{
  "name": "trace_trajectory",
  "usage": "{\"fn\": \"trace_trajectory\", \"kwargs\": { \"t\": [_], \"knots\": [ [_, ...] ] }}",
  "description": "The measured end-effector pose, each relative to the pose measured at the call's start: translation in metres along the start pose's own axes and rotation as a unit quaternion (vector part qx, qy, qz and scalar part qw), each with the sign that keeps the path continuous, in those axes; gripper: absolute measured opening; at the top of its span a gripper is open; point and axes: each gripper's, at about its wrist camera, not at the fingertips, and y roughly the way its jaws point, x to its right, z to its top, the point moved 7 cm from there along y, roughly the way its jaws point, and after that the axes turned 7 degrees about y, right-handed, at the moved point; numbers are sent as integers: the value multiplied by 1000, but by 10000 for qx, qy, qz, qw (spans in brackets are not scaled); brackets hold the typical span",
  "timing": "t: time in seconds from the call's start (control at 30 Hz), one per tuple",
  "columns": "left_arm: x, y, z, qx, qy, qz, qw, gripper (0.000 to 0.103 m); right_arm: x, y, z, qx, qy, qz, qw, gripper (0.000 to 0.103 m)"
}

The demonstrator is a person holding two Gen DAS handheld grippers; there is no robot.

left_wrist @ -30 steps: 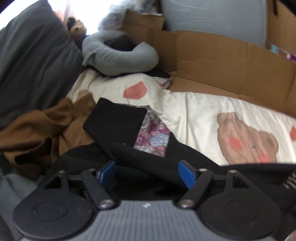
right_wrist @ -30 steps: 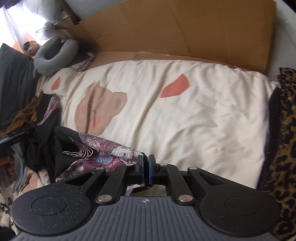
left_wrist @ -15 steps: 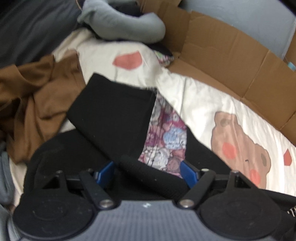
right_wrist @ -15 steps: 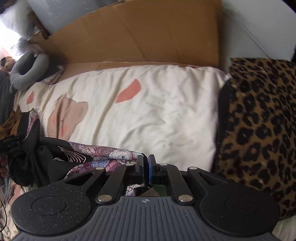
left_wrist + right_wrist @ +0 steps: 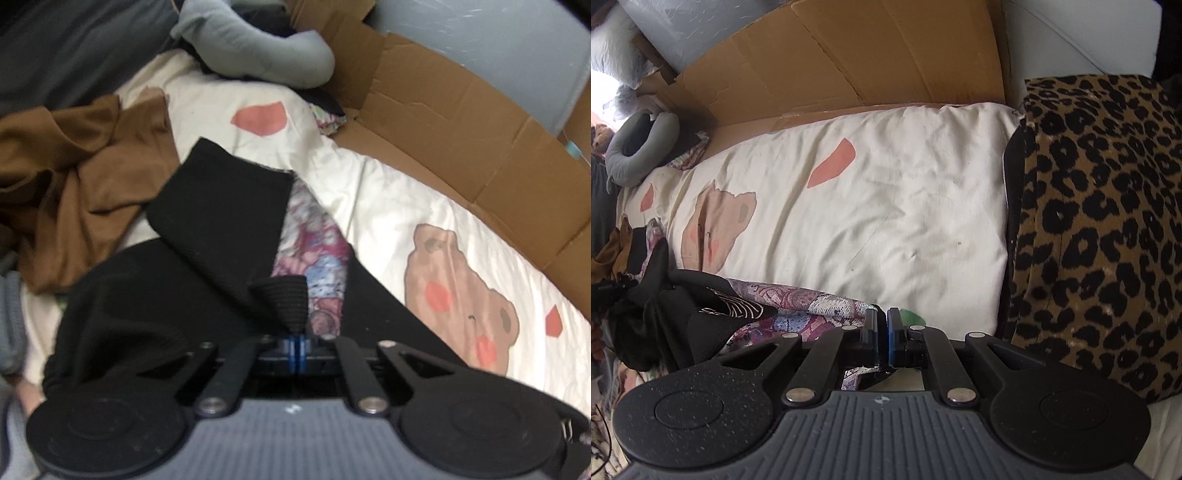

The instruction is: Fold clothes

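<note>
A black garment (image 5: 221,206) with a purple patterned lining (image 5: 317,254) lies crumpled on the cream bear-print bedding (image 5: 388,206). My left gripper (image 5: 297,350) is shut on a ribbed black edge (image 5: 288,299) of that garment, which bunches up between its blue pads. In the right wrist view the same garment (image 5: 701,317) stretches from the left, its patterned side (image 5: 820,310) running up to my right gripper (image 5: 882,334). The right gripper is shut on the garment's patterned edge, low over the bedding (image 5: 886,206).
A brown garment (image 5: 81,173) is heaped at the left. A grey neck pillow (image 5: 258,55) and flattened cardboard (image 5: 461,122) line the far side. A leopard-print fabric (image 5: 1100,221) covers the right end. A dark pillow (image 5: 74,48) sits far left.
My left gripper was open around the black edge and has now shut on it. The right gripper, still shut on the patterned edge, has swung right toward the leopard fabric.
</note>
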Motion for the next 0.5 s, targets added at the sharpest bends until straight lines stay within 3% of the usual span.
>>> {"fn": "trace_trajectory", "kwargs": {
  "t": [0.5],
  "knots": [
    [-9, -141, -38, 174, 81, 116, 9997, 2, -19, -40, -41, 22, 7, 171, 9999, 3]
  ]
}}
